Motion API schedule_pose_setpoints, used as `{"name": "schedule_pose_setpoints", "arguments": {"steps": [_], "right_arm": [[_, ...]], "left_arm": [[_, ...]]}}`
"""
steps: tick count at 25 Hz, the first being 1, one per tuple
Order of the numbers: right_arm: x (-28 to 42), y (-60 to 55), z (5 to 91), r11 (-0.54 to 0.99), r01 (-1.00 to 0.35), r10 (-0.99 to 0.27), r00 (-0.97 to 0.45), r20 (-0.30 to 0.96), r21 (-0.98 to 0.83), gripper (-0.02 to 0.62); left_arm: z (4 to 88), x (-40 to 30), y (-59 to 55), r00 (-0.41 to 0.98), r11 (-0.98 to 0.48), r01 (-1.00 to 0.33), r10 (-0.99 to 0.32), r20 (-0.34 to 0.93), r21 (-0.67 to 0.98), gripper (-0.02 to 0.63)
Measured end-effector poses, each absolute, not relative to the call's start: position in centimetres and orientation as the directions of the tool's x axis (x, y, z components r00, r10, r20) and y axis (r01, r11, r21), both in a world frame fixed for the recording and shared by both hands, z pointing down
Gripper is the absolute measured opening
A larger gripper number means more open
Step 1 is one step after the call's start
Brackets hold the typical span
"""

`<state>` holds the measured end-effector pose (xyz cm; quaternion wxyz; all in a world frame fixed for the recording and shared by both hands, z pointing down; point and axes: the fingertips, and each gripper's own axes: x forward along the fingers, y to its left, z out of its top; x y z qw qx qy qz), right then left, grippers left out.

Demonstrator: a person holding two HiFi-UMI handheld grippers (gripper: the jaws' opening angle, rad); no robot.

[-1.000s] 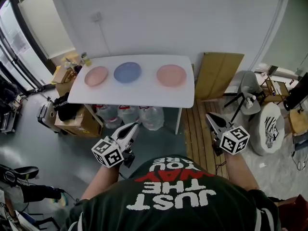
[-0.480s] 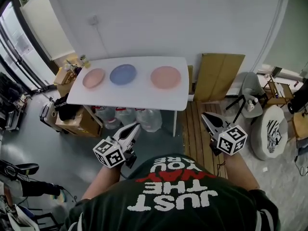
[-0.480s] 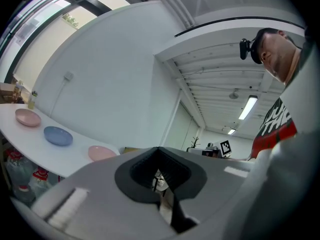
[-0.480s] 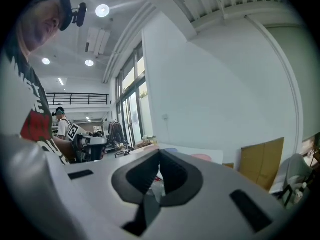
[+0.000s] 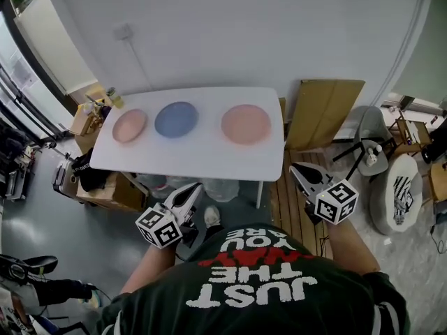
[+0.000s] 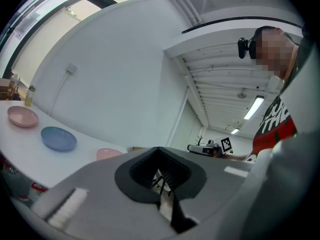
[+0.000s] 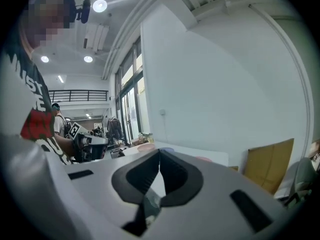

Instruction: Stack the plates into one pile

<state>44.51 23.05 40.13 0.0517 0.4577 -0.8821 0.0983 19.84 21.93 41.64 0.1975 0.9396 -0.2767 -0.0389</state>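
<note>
The left gripper (image 5: 193,188) sits at about 7 o'clock in the head view, its tip aimed toward 1 o'clock, with the bare left forearm (image 5: 149,269) behind it. The right gripper (image 5: 296,168) sits at 4 o'clock, aimed toward 11 o'clock, on the right forearm (image 5: 347,246). Both are held out before the torso (image 5: 251,292), well apart. The left fingers (image 6: 95,184) meet at their tips with nothing between them, and so do the right fingers (image 7: 225,184).

At lower centre the right gripper (image 7: 159,155) has its jaws pressed together; a white table (image 7: 216,157) lies beyond them, brown cardboard (image 7: 267,166) at lower right.
</note>
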Motion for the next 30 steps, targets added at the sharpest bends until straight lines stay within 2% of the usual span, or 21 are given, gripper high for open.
{"name": "schedule_pose_setpoints", "arguments": {"steps": [4,10,17,22,27,30], "right_arm": [[42.2,13.5,40.1,0.522,-0.847,-0.831,-0.532,0.161,-0.099,0.006],[41.2,1.6,37.9,0.406,-0.906,-0.898,-0.420,0.131,-0.122,0.006],[43.2,-5.0,39.3,0.353,-0.927,-0.909,-0.371,0.187,-0.125,0.006],[46.0,-7.6,40.9,0.413,-0.900,-0.873,-0.435,0.221,-0.140,0.006],[47.4,-9.6,43.1,0.473,-0.864,-0.825,-0.503,0.258,-0.172,0.006],[47.4,-10.7,44.5,0.488,-0.853,-0.807,-0.522,0.275,-0.186,0.006]], "left_arm": [[43.0,18.8,11.2,0.890,-0.810,-0.429,-0.454,0.033,0.400,0.008],[43.4,19.6,-2.3,0.950,-0.861,-0.313,-0.290,0.118,0.401,0.008],[47.5,23.8,-9.8,0.955,-0.846,-0.288,-0.217,0.203,0.449,0.008],[51.9,28.5,-11.5,0.922,-0.817,-0.355,-0.225,0.314,0.455,0.008],[58.1,29.4,-13.0,0.844,-0.685,-0.508,-0.275,0.461,0.522,0.011],[62.9,29.5,-14.3,0.781,-0.610,-0.591,-0.267,0.565,0.528,0.063]]}}
